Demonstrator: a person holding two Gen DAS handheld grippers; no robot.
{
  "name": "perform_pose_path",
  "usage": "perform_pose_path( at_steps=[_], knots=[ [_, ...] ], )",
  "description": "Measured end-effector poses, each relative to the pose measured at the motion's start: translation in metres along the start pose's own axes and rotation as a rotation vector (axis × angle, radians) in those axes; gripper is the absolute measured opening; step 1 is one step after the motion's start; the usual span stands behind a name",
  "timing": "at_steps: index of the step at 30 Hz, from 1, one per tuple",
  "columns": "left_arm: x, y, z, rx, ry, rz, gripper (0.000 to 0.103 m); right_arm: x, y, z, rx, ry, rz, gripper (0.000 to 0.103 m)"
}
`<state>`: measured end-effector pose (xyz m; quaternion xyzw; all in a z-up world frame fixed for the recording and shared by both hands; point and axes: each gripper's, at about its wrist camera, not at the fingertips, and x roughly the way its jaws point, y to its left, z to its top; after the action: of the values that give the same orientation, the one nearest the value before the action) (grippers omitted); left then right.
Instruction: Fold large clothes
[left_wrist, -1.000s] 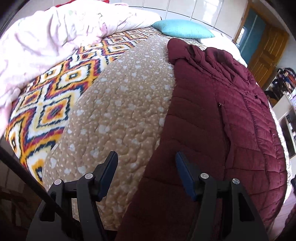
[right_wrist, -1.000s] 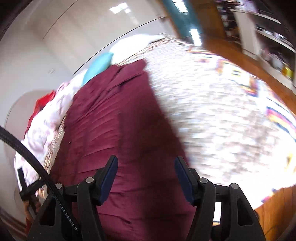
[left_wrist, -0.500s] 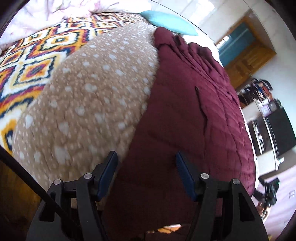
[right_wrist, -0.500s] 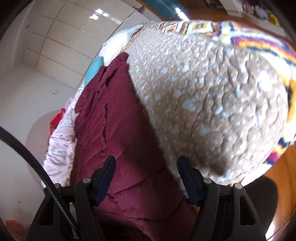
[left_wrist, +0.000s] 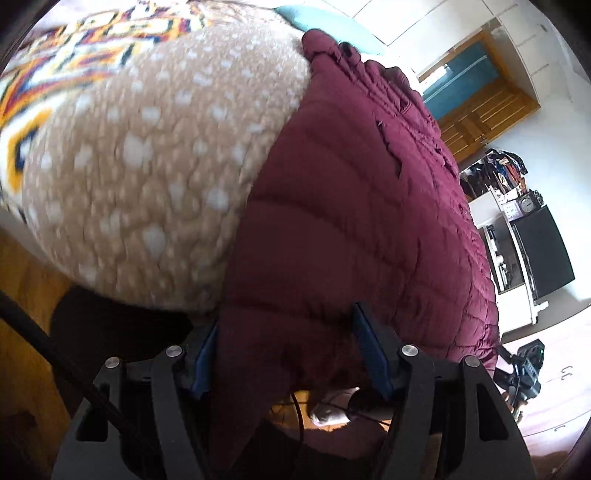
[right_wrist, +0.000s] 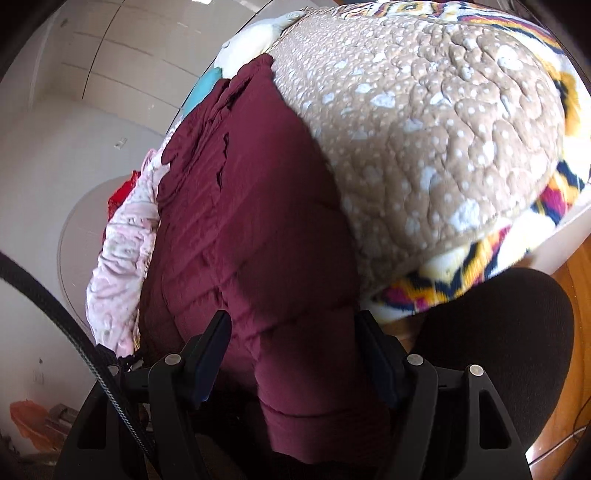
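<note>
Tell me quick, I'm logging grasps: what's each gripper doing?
Left gripper: open, fingers on either side of the maroon jacket's hem, not clamped.
Right gripper: open, fingers on either side of the jacket's lower edge.

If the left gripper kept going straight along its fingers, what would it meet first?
Most likely the maroon puffer jacket: its hem already lies between the open fingers of the left gripper, so contact would come almost at once. The spotted beige blanket lies off to the side.

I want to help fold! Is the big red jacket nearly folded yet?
Not yet. The maroon jacket lies spread flat on the spotted blanket, no fold made. The left gripper and right gripper, both open, straddle its near edge. Grabbing and folding are left.
</note>
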<state>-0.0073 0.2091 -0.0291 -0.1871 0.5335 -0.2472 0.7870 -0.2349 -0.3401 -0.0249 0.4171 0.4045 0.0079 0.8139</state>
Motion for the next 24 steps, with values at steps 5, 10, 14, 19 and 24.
perform_pose_path(
  at_steps=[5, 10, 14, 19, 24],
  knots=[
    [0.002, 0.003, -0.012, -0.023, 0.005, 0.001, 0.065, 0.011, 0.015, -0.003, -0.073, 0.024, -0.063, 0.074],
    [-0.003, -0.003, -0.021, -0.003, -0.017, 0.032, 0.065, 0.027, 0.019, -0.009, -0.09, 0.057, -0.123, 0.076],
    [-0.004, -0.01, -0.025, 0.008, -0.036, 0.077, 0.059, 0.038, 0.022, -0.014, -0.075, 0.077, -0.122, 0.075],
    [-0.022, -0.014, -0.027, -0.002, -0.064, 0.131, 0.018, 0.025, 0.03, -0.021, -0.077, 0.066, -0.099, 0.031],
    [-0.08, -0.041, -0.016, 0.026, -0.175, 0.075, 0.017, -0.021, 0.077, -0.007, -0.146, 0.005, 0.032, 0.02]
  ],
)
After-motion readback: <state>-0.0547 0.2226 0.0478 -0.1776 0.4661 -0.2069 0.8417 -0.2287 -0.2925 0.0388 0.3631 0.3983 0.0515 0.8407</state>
